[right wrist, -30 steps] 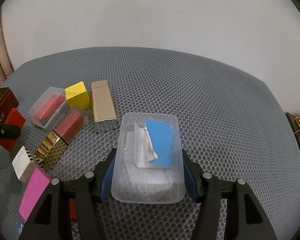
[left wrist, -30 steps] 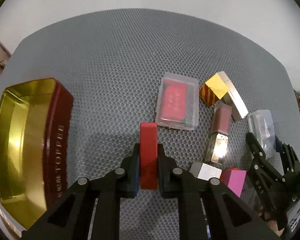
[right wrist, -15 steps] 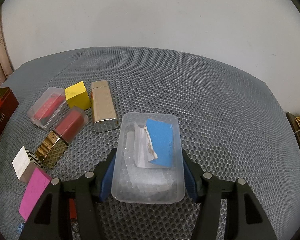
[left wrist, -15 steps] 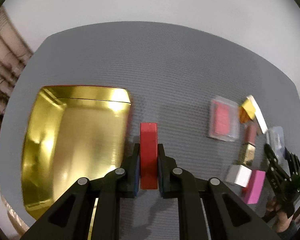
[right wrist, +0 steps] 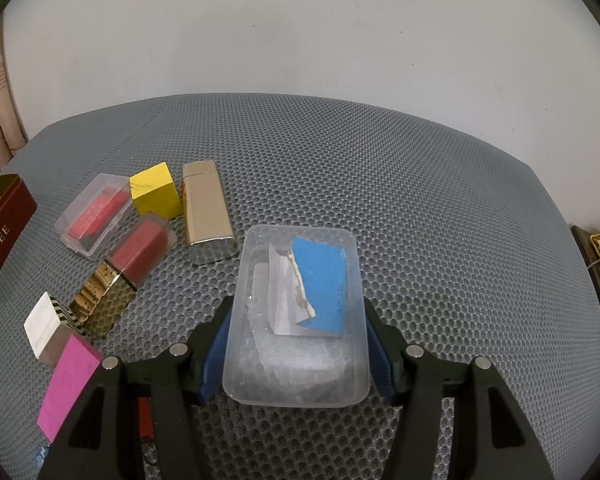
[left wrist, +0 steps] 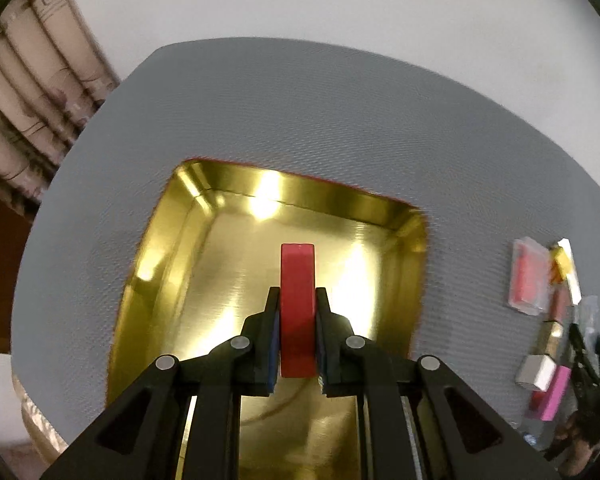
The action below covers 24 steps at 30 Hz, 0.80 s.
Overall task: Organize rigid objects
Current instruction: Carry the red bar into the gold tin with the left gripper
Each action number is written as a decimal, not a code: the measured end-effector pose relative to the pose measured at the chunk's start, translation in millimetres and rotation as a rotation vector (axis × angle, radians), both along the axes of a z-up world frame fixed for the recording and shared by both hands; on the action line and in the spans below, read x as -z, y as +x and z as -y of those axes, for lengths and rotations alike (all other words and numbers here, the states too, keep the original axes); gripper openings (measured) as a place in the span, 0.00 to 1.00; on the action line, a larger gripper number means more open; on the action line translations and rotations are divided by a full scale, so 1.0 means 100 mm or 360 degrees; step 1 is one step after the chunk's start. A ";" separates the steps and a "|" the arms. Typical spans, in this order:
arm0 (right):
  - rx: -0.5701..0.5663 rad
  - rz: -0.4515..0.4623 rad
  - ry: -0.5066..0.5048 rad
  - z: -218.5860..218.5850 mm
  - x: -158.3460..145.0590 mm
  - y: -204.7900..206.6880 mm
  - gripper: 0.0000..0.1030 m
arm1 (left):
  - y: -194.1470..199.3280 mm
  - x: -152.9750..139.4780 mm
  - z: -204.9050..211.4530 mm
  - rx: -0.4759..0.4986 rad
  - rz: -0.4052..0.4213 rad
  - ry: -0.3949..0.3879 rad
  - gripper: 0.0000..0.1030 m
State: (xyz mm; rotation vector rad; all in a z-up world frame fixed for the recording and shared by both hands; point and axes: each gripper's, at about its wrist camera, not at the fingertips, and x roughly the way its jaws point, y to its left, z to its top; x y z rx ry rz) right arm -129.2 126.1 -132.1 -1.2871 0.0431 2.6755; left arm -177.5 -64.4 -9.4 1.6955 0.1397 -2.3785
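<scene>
My left gripper (left wrist: 297,320) is shut on a red block (left wrist: 297,300) and holds it above the open gold-lined toffee tin (left wrist: 220,264), whose dark red side shows in the right wrist view (right wrist: 0,220). My right gripper (right wrist: 298,344) is shut on a clear plastic box (right wrist: 298,320) with blue and white paper inside, low over the grey mat. Beside it lie a gold case (right wrist: 208,212), a yellow block (right wrist: 155,194), a clear box with a red insert (right wrist: 96,214), a red-and-gold box (right wrist: 120,272), a white block (right wrist: 46,328) and a pink block (right wrist: 66,386).
The grey honeycomb mat (right wrist: 420,200) covers a round table by a white wall. A curtain (left wrist: 28,100) hangs at the far left. In the left wrist view the loose objects (left wrist: 540,304) and my right gripper (left wrist: 588,360) sit at the right edge.
My left gripper has carried the red block up and left, from beside the tin to above its gold interior. The right gripper and its clear box have not moved.
</scene>
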 end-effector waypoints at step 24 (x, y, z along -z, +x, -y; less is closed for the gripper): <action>-0.0001 0.0001 0.0014 0.05 0.00 -0.02 0.59 | -0.09 0.64 0.78 -0.0065 0.0101 -0.0055 0.13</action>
